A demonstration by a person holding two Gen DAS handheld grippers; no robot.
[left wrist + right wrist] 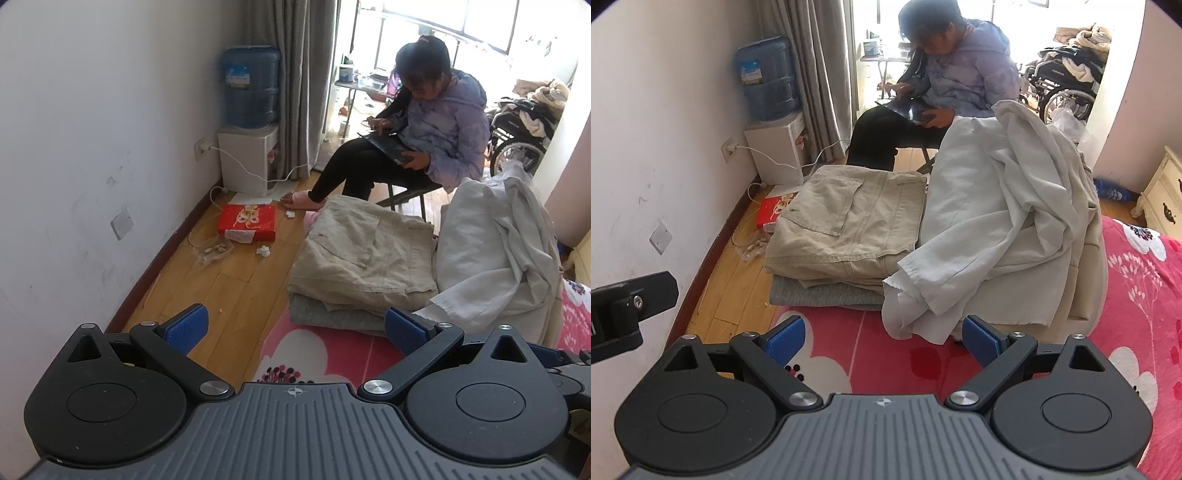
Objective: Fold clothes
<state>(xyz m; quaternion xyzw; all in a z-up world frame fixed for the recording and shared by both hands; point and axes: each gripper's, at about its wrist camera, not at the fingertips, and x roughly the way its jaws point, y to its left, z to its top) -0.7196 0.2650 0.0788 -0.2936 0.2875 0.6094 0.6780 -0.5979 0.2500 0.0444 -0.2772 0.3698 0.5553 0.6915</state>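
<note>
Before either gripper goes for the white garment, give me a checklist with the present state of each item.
1. Left gripper open and empty: ok.
2. Right gripper open and empty: ok.
3. White garment within view and unfolded: ok, it lies crumpled in a heap on the pink blanket, a loose end hanging just ahead of the right gripper.
4. Folded stack undisturbed: ok, the beige trousers lie flat on the grey garment.
5. White garment clear of the stack: not ok, its edge overlaps the trousers.
6. Seated person clear of the work area: ok, behind the clothes.
</note>
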